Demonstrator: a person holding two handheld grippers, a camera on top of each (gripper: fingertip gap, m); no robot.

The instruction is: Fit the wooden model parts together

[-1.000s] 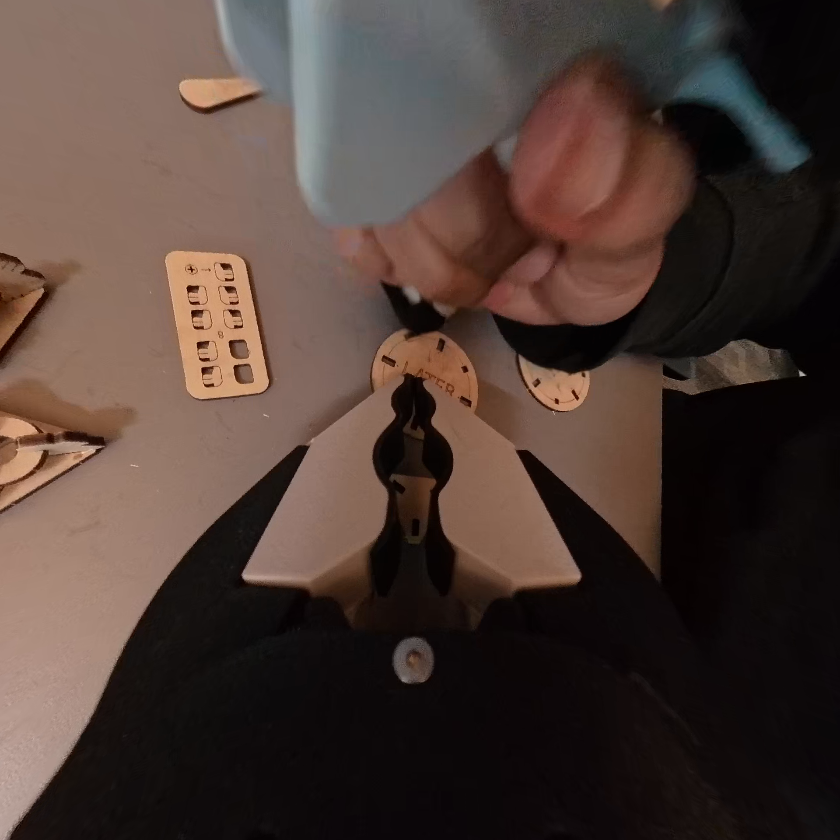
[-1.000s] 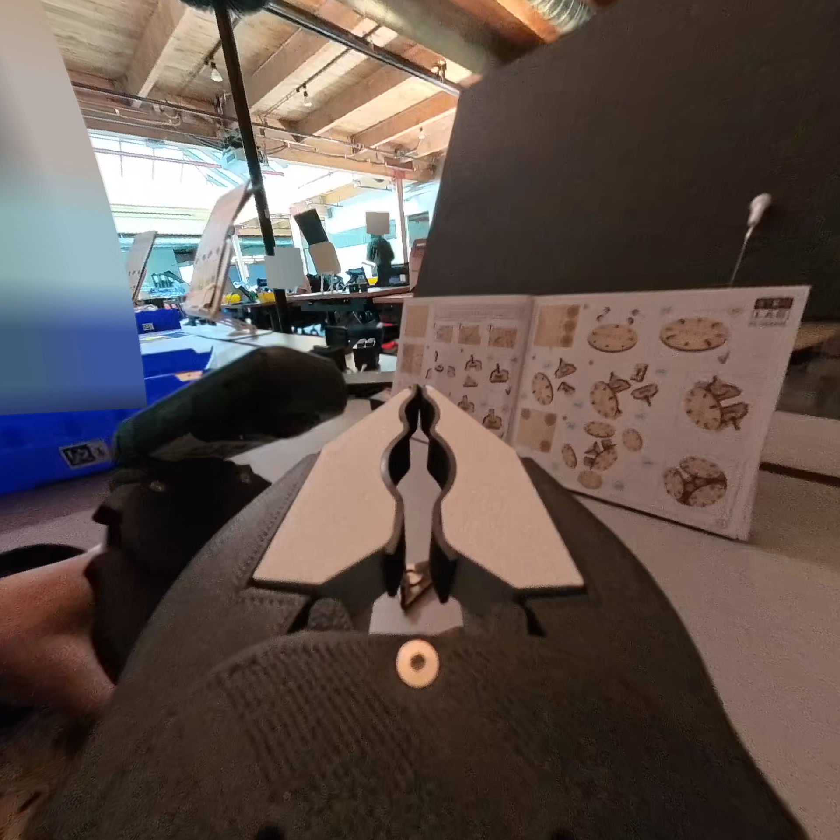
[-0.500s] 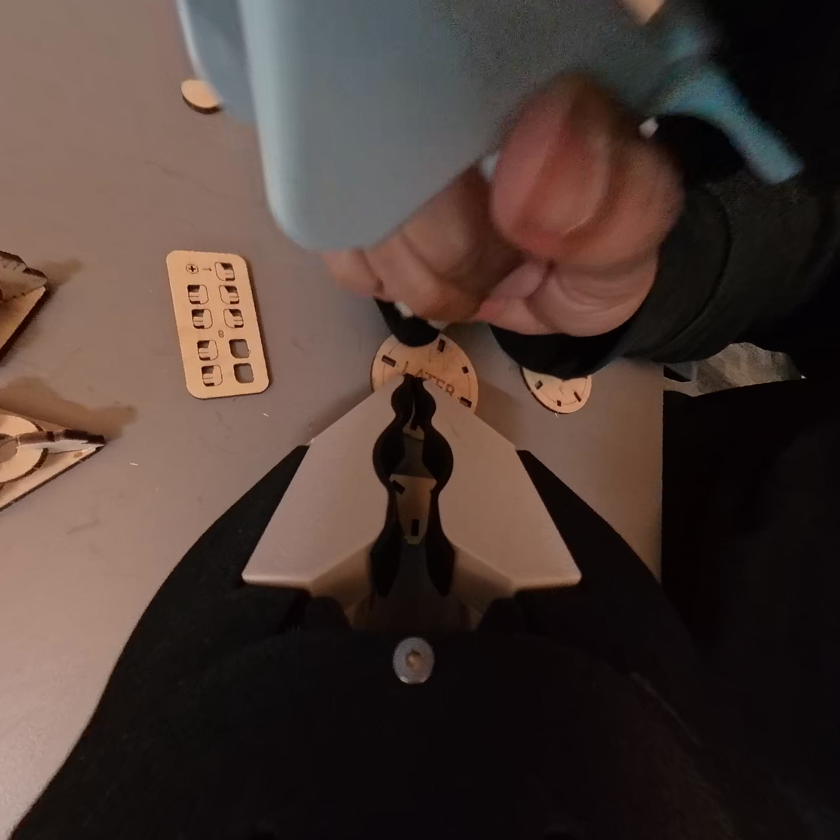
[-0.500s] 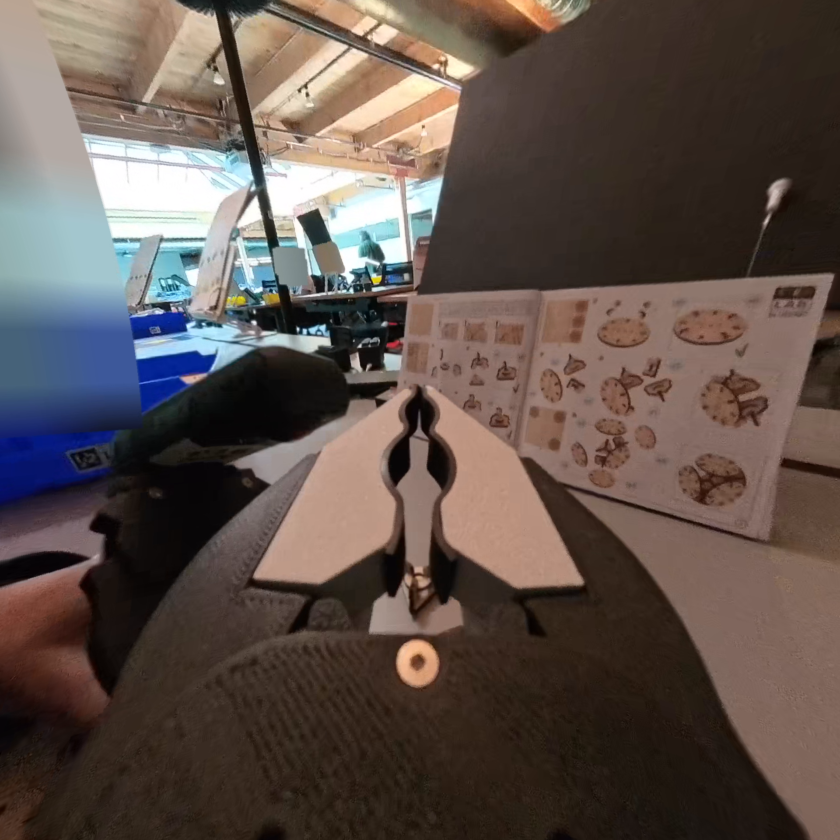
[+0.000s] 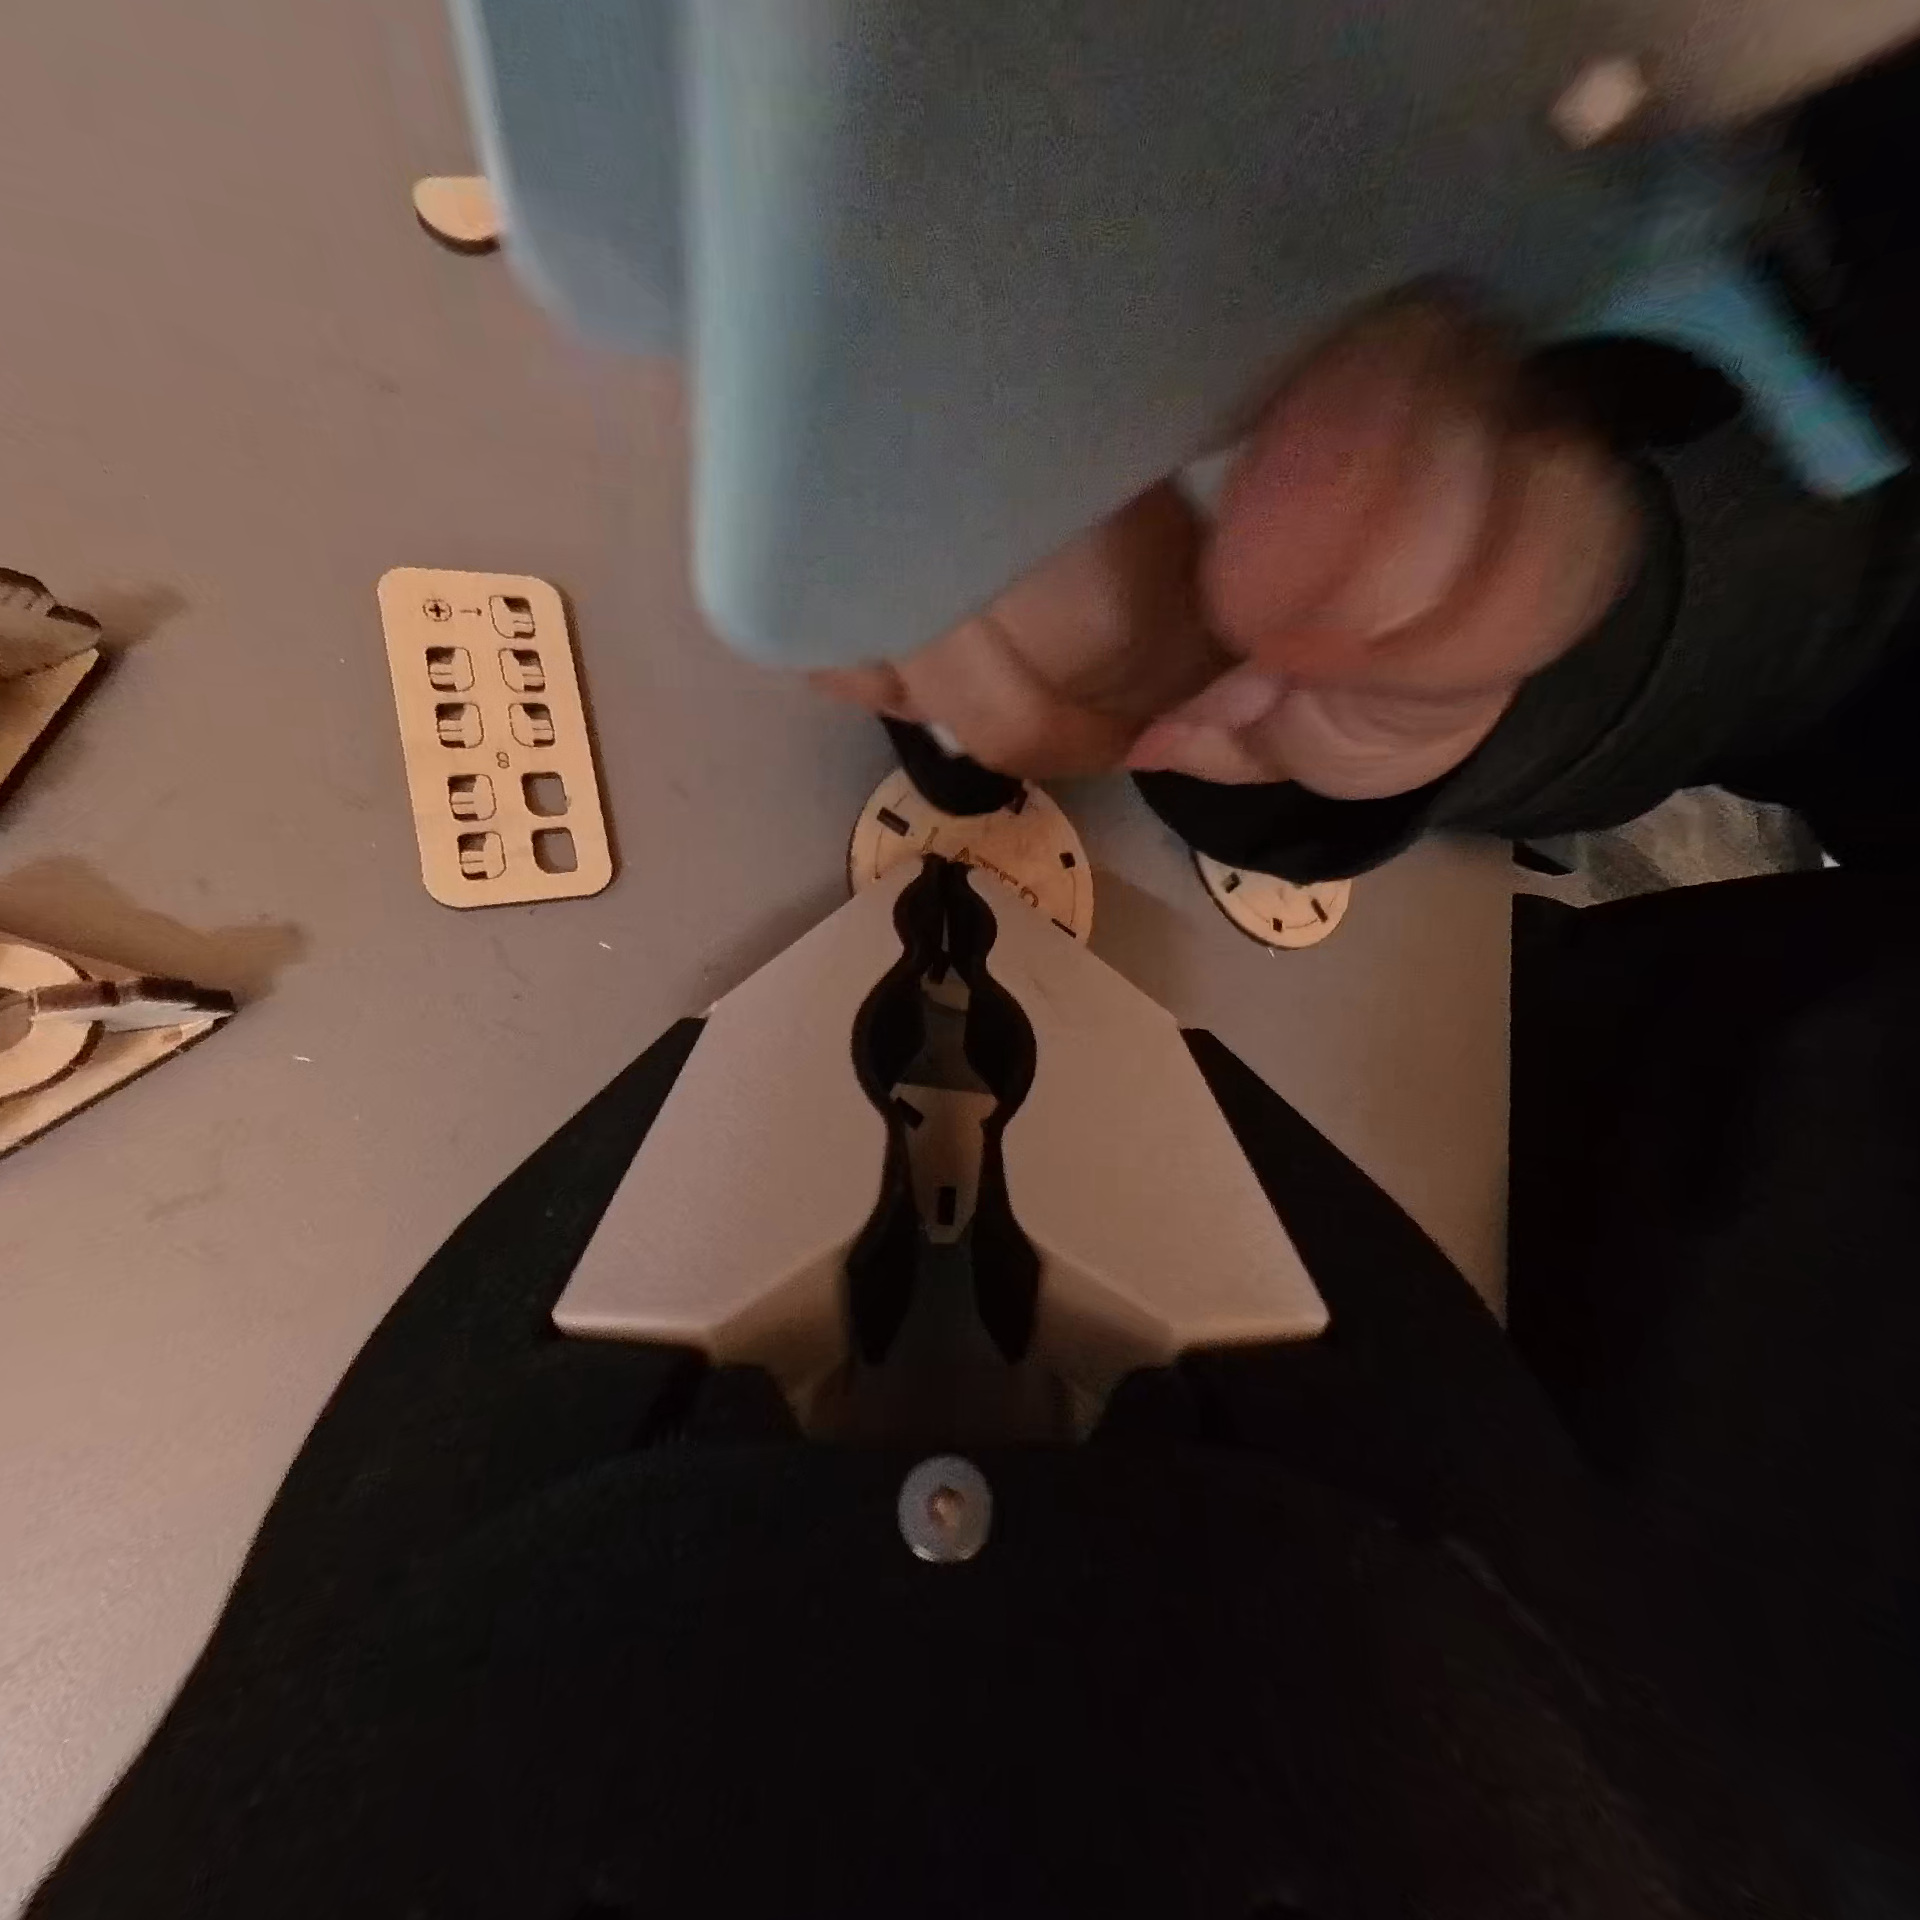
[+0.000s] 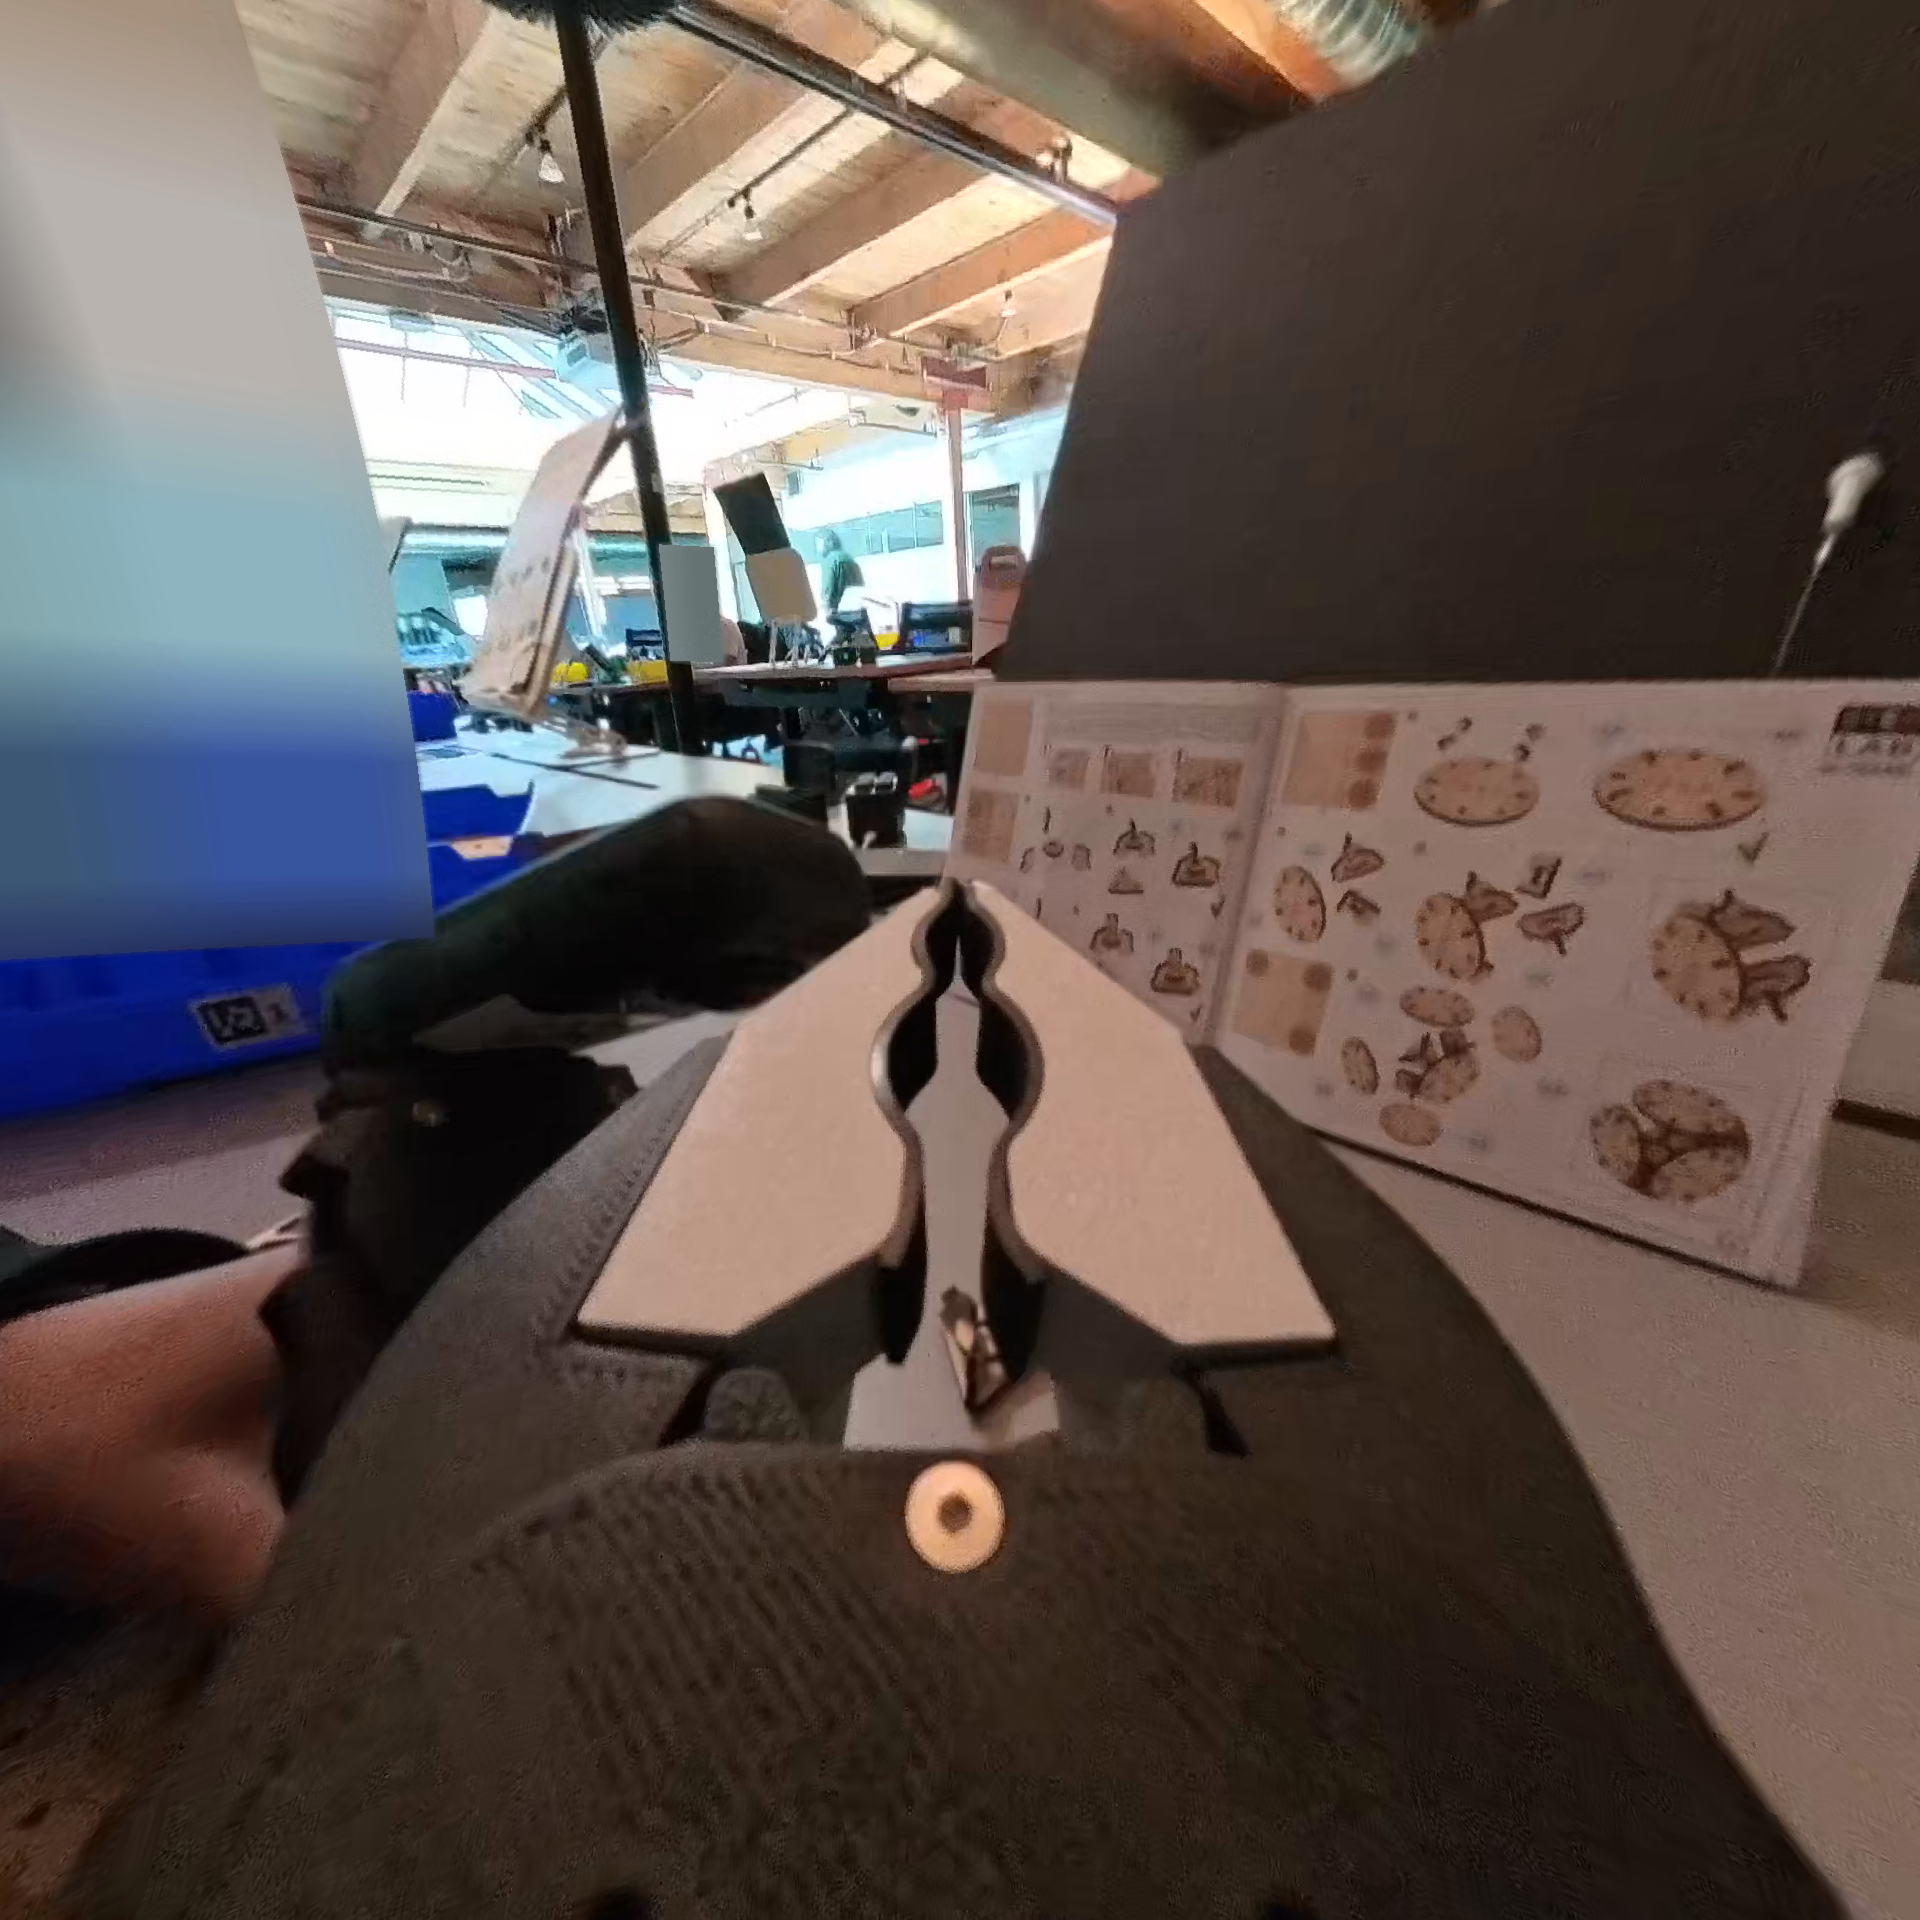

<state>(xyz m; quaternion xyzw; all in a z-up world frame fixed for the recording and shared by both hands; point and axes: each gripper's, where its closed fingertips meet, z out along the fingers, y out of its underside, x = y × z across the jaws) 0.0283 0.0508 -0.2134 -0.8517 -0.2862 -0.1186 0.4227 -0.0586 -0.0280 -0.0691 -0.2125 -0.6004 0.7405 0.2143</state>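
The left gripper [image 5: 940,883] is closed, fingertips together, poised over the near rim of a round wooden disc [image 5: 997,847] lying flat near the table's [image 5: 260,364] right edge. Whether anything thin is nipped between the tips cannot be made out. The disc looks like thin laser-cut plywood with small slots: likely light, stiff and a little brittle at the slots. It lies too flat to get under, so its rim seems the best place to take hold. A black part [image 5: 951,784] below a person's hand [image 5: 1351,582] rests on the disc's far rim. A smaller slotted disc [image 5: 1273,904] lies just to the right, and a rectangular wooden card of cut-outs [image 5: 494,738] lies well to the left. The right gripper [image 6: 961,899] is closed on nothing visible, aimed at an open instruction booklet [image 6: 1455,935] standing at the table's far side. Compared with a second ago, the black part has come down onto the disc and the booklet sits slightly further right. The left gripper and the discs have not shifted.
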